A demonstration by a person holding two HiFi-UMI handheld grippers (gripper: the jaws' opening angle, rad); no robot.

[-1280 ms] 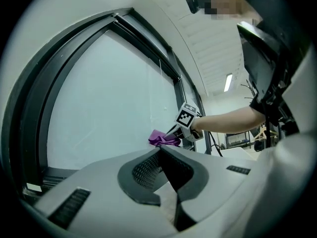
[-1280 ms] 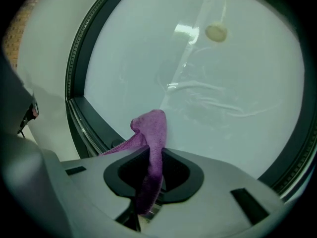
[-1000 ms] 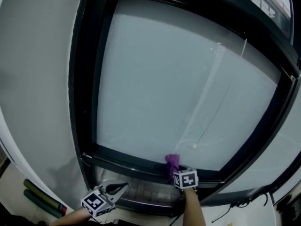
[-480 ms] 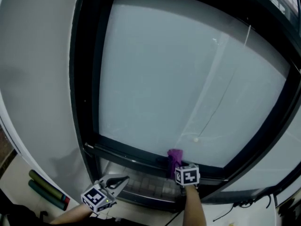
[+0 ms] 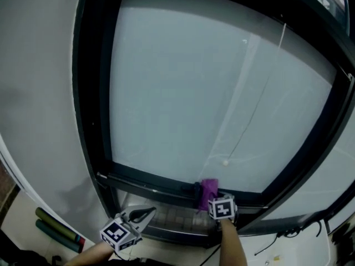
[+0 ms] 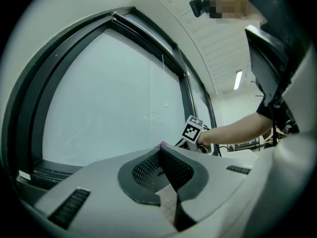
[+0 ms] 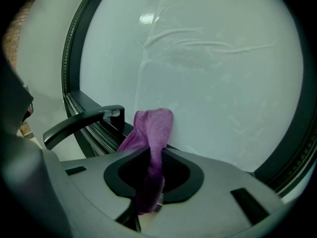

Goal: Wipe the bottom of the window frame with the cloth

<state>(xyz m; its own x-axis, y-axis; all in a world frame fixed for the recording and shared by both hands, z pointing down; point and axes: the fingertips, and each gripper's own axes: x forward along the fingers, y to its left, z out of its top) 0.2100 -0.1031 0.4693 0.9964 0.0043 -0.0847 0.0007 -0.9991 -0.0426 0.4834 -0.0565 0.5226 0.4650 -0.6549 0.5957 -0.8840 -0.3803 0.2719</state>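
Head view, cloth: the purple cloth point(image 5: 208, 189) stands upright against the bottom rail of the window frame point(image 5: 145, 182), right of the rail's middle, with its top edge lying on the glass pane point(image 5: 177, 93).
Head view, right gripper: the right gripper point(image 5: 208, 200) is at the rail, directly below the cloth.
Head view, left gripper: the left gripper point(image 5: 148, 210) hangs lower and to the left, near the tiled sill and clear of the frame.
Head view, surroundings: green tubes point(image 5: 54, 230) lie at the lower left, well apart from the work.
Left gripper view, jaws: closed tip to tip with nothing between them, so this gripper takes no part in the wiping.
Left gripper view, beyond the jaws: a sliver of purple shows past the tips, with the other gripper's marker cube just to its right.
Right gripper view, jaws: clamped on the cloth, which runs down between them and rises above them as a folded tuft.
Right gripper view, contact: the tuft rests against the glass at the rail's inner edge, and a dark handle point(image 7: 79, 120) projects from the frame to the left.
Progress, judged: wiping is under way, with the cloth in contact part-way along the rail.
Done, judged: no picture shows a difference in the rail's surface, so the wiped length cannot be told.
Left, judged: rail lies uncovered on both sides of the cloth, the longer run to the left.
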